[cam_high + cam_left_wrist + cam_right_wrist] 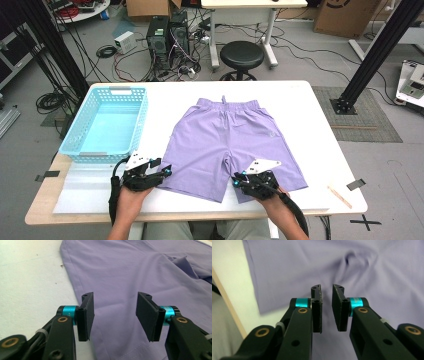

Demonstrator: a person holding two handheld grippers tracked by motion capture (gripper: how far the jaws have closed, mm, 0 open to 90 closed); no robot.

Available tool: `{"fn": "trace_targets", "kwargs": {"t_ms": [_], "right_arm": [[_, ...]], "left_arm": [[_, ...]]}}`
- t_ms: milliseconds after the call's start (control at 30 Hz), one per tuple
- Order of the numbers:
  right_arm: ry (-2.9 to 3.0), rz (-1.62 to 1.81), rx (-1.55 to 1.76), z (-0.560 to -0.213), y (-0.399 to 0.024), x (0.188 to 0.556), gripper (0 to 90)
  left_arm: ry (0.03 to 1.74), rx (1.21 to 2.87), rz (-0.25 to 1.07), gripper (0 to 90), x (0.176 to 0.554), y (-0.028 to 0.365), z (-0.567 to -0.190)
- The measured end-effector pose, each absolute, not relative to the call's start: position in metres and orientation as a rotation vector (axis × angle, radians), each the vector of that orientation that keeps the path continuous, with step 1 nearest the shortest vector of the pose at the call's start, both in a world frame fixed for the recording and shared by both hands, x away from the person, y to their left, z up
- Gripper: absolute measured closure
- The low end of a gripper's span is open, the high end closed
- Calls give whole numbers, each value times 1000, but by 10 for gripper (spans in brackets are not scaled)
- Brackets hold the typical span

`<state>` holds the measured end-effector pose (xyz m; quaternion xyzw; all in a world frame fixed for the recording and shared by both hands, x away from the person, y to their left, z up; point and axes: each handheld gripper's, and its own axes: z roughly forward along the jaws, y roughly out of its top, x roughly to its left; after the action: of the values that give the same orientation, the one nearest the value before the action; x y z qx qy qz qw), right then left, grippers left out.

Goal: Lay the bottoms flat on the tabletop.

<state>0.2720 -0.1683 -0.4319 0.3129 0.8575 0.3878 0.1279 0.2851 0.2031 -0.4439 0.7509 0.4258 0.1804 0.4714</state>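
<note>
Item: pair of lilac woven shorts with an elastic waistband (227,142), spread flat at the centre of the high view on a white rectangular table (320,125), waistband toward the top of the frame, both leg hems toward the bottom. In the left gripper view the lilac cloth (130,277) covers the upper right, its side edge running down the middle left. In the right gripper view the cloth (317,267) spans the top, with a small pucker at upper centre.

Left gripper (167,172), lower left of centre in the high view: jaws spread wide over the outer edge of one leg, nothing between the pads (88,315).

Right gripper (239,179), lower right of centre: jaws narrowly parted above the other leg, pinching nothing.

Also present: light-blue perforated plastic basket (75,135), left of the shorts; thin wooden stick (340,196), lower right table corner.
</note>
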Motion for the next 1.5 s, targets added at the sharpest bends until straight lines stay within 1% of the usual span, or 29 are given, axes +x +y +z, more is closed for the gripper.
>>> {"fn": "trace_targets", "kwargs": {"t_ms": [133,233,300,333,433,633,733,767,867,1033,1167,1200,1333,1433,1500], "right_arm": [[2520,1158,851,-432,-146,272,782],[2549,1066,836,-441,-130,276,774],[2573,1040,840,-447,-127,278,777],[2569,1053,839,-447,-127,277,786],[2618,1065,799,-446,-127,273,893],[2692,1083,710,-443,-127,266,895],[2650,1121,736,-441,-130,267,751],[2629,1136,761,-440,-130,268,721],[2616,1153,756,-439,-124,270,705],[2665,1085,707,-447,-107,270,707],[2717,1107,651,-446,-109,265,708],[2716,1113,641,-445,-110,264,695],[2596,1211,727,-434,-131,270,561],[2473,1234,836,-425,-157,283,513],[2377,1185,904,-422,-180,291,508]], "left_arm": [[1048,1835,438,486,287,204,-445],[1055,1835,436,484,288,205,-445],[1052,1835,434,483,288,205,-445],[1049,1840,434,483,287,205,-445],[1054,1838,434,482,288,206,-445],[1053,1823,438,481,288,207,-443],[1053,1831,434,478,289,207,-444],[1055,1832,437,478,289,207,-444],[1063,1834,434,476,290,206,-445],[1058,1828,435,467,291,206,-443],[1055,1811,437,449,291,206,-442],[1053,1805,441,438,292,206,-442],[1042,1788,443,420,293,204,-441],[1032,1772,447,420,293,202,-439],[1027,1763,450,419,294,201,-437]]}}
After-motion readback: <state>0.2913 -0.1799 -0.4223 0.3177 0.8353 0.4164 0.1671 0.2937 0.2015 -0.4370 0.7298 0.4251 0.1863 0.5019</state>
